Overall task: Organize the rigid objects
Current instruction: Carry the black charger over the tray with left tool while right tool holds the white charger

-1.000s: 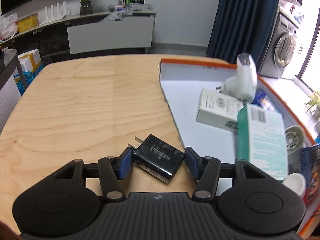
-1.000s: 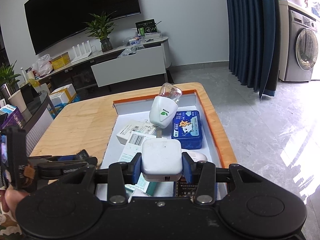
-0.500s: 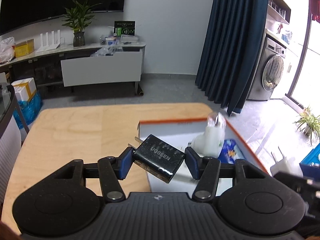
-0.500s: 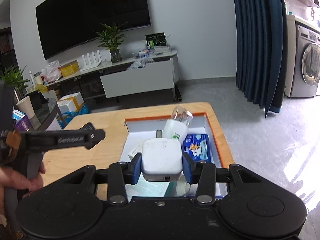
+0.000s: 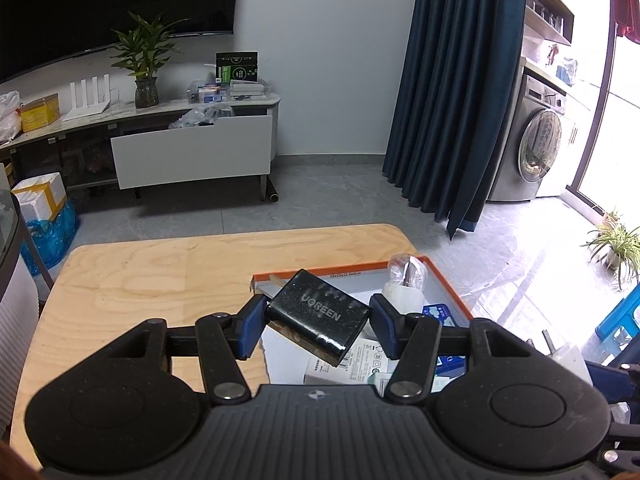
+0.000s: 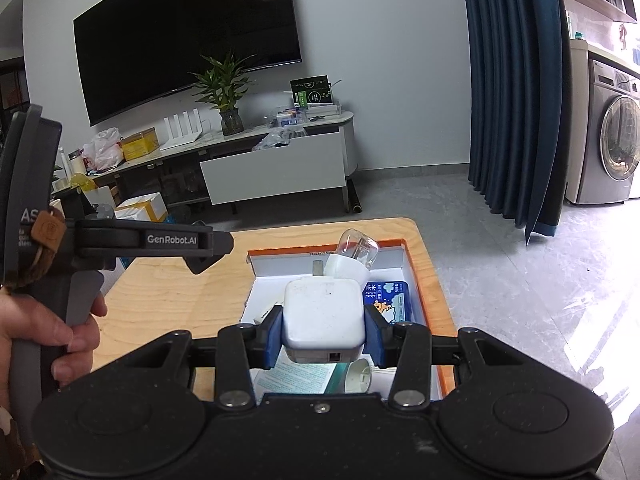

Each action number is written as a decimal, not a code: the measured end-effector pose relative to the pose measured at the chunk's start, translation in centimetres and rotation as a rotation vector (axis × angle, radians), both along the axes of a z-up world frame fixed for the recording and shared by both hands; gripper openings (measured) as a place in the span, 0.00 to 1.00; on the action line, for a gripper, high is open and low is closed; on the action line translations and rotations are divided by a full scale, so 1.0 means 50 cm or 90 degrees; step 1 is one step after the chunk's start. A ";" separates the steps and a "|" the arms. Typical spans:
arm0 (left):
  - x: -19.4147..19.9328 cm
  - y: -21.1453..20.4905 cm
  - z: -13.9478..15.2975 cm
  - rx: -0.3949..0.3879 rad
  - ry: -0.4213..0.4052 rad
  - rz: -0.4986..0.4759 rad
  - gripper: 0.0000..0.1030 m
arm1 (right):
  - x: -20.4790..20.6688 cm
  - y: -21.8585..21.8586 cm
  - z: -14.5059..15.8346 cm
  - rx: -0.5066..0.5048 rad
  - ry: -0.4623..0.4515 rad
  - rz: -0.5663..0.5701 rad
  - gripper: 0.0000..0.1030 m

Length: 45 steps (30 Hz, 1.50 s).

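My left gripper (image 5: 318,322) is shut on a black UGREEN charger (image 5: 318,314) and holds it high above the wooden table (image 5: 152,276), over the left edge of the orange-rimmed box (image 5: 444,284). My right gripper (image 6: 324,330) is shut on a white square charger (image 6: 323,318) and holds it above the same box (image 6: 420,280). The left gripper's body also shows in the right wrist view (image 6: 120,240), held in a hand at the left.
Inside the box lie a white night-light plug with a clear bulb (image 6: 354,256), a blue packet (image 6: 386,300), paper cartons (image 5: 352,364) and a white round part (image 6: 358,376). Beyond the table are a TV cabinet (image 5: 192,152), dark curtain (image 5: 460,120) and washing machine (image 6: 612,148).
Both grippers have risen well above the table with their chargers still held. The left one lifted the black charger off the table and moved it right, over the box edge.
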<state>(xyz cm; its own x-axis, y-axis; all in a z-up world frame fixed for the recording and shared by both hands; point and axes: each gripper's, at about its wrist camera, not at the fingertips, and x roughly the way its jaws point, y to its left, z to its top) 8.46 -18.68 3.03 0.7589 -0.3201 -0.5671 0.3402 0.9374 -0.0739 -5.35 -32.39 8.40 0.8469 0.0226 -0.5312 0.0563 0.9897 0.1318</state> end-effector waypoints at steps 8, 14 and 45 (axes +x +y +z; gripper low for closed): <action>0.006 -0.007 -0.010 0.002 0.007 -0.003 0.55 | 0.003 -0.001 -0.008 0.001 0.007 -0.003 0.49; 0.021 -0.004 -0.032 0.003 0.029 0.000 0.55 | 0.010 -0.008 -0.026 0.006 0.021 -0.010 0.49; 0.093 -0.037 -0.084 0.008 0.077 -0.017 0.55 | 0.053 -0.040 -0.086 0.020 0.062 -0.028 0.49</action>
<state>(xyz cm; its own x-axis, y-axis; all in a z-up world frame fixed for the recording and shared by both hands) 13.11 -20.51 -1.17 0.6755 -0.3325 -0.6581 0.3549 0.9290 -0.1051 -2.70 -34.38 4.10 0.7915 0.0045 -0.6111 0.1141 0.9813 0.1549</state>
